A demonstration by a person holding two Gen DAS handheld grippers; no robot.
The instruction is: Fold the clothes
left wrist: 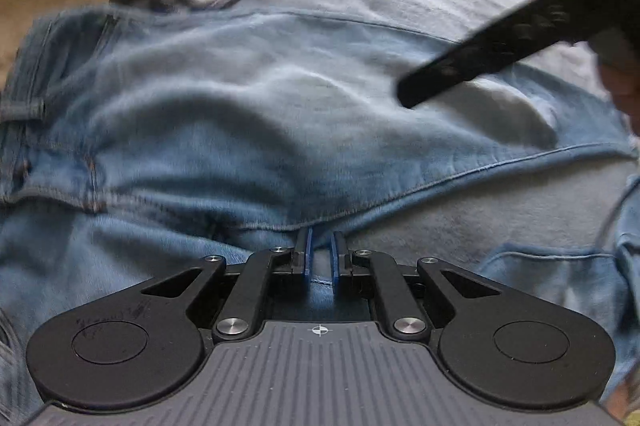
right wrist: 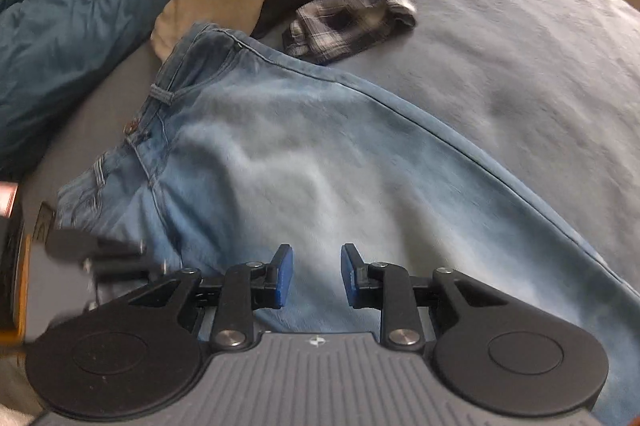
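I see my left gripper (left wrist: 321,253) nearly closed, pinching a seamed edge of the jeans (left wrist: 224,113). The faded, light-blue denim spreads ahead of it across the grey bed cover (right wrist: 520,45), waistband at far left. My right gripper (right wrist: 316,276) hangs partly open, holding nothing, above the pale thigh.
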